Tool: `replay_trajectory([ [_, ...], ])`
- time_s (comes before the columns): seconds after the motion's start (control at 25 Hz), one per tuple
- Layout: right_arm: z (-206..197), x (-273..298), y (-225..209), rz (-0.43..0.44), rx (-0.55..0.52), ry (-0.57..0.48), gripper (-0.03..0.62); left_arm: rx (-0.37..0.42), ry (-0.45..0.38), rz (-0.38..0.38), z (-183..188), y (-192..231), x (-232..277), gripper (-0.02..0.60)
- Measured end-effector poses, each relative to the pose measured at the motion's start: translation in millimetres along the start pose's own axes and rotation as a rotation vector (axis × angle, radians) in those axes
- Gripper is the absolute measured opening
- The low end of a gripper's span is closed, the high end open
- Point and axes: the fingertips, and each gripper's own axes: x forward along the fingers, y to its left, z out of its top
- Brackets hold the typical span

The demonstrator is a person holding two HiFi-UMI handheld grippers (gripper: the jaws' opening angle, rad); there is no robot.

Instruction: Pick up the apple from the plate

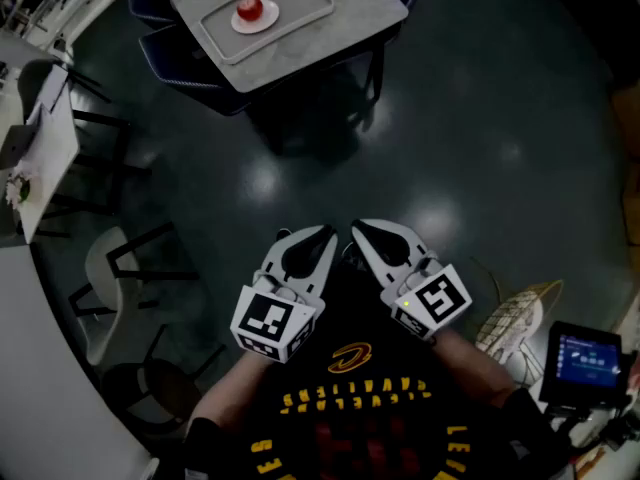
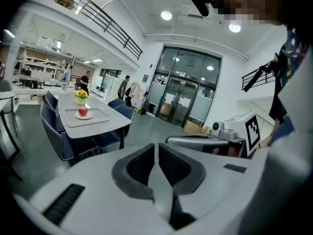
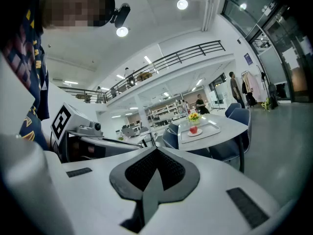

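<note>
A red apple (image 1: pixel 249 9) rests on a small pink plate (image 1: pixel 266 20), which lies on a grey tray (image 1: pixel 310 3) on a grey table (image 1: pixel 360 8) far ahead of me. In the left gripper view the apple (image 2: pixel 83 111) is small and distant at the left. The right gripper view shows the apple (image 3: pixel 193 129) right of centre, also far off. My left gripper (image 1: pixel 325 236) and right gripper (image 1: pixel 360 230) are held side by side close to the person's body. Both are shut with nothing in them. The left gripper (image 2: pixel 156 148) and right gripper (image 3: pixel 156 152) each show their pads together.
Blue chairs (image 1: pixel 175 53) stand round the apple's table. A vase of yellow flowers (image 2: pixel 80 96) sits behind the tray. A white table (image 1: pixel 40 158) with dark chairs is at the left. People (image 2: pixel 123 87) stand near glass doors. A screen device (image 1: pixel 585 360) is at the lower right.
</note>
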Motion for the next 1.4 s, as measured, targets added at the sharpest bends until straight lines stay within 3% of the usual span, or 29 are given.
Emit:
replay_trajectory([
  [0.28,8.9,-4.0,-2.8,0.006,-0.043,-0.030,0.003,0.022,-0.010,0.006,3.5,-6.2,2.8,0.029],
  [0.56,4.1,1.2,-14.0,-0.029,0.011,-0.015,0.004,-0.016,0.007,0.031,1.2,3.2,3.2,0.031],
  [0.84,0.1,30.6,-37.7,-0.051,0.044,0.023,0.005,-0.060,0.043,0.023,5.7,36.4,26.1,0.031],
  [1.08,0.6,78.4,-65.2,-0.098,0.037,0.067,0.005,-0.078,0.048,-0.028,16.1,87.4,50.9,0.031],
  [1.4,30.5,137.4,-94.8,-0.181,0.003,0.071,0.005,-0.091,0.020,-0.119,52.2,148.9,78.6,0.031],
])
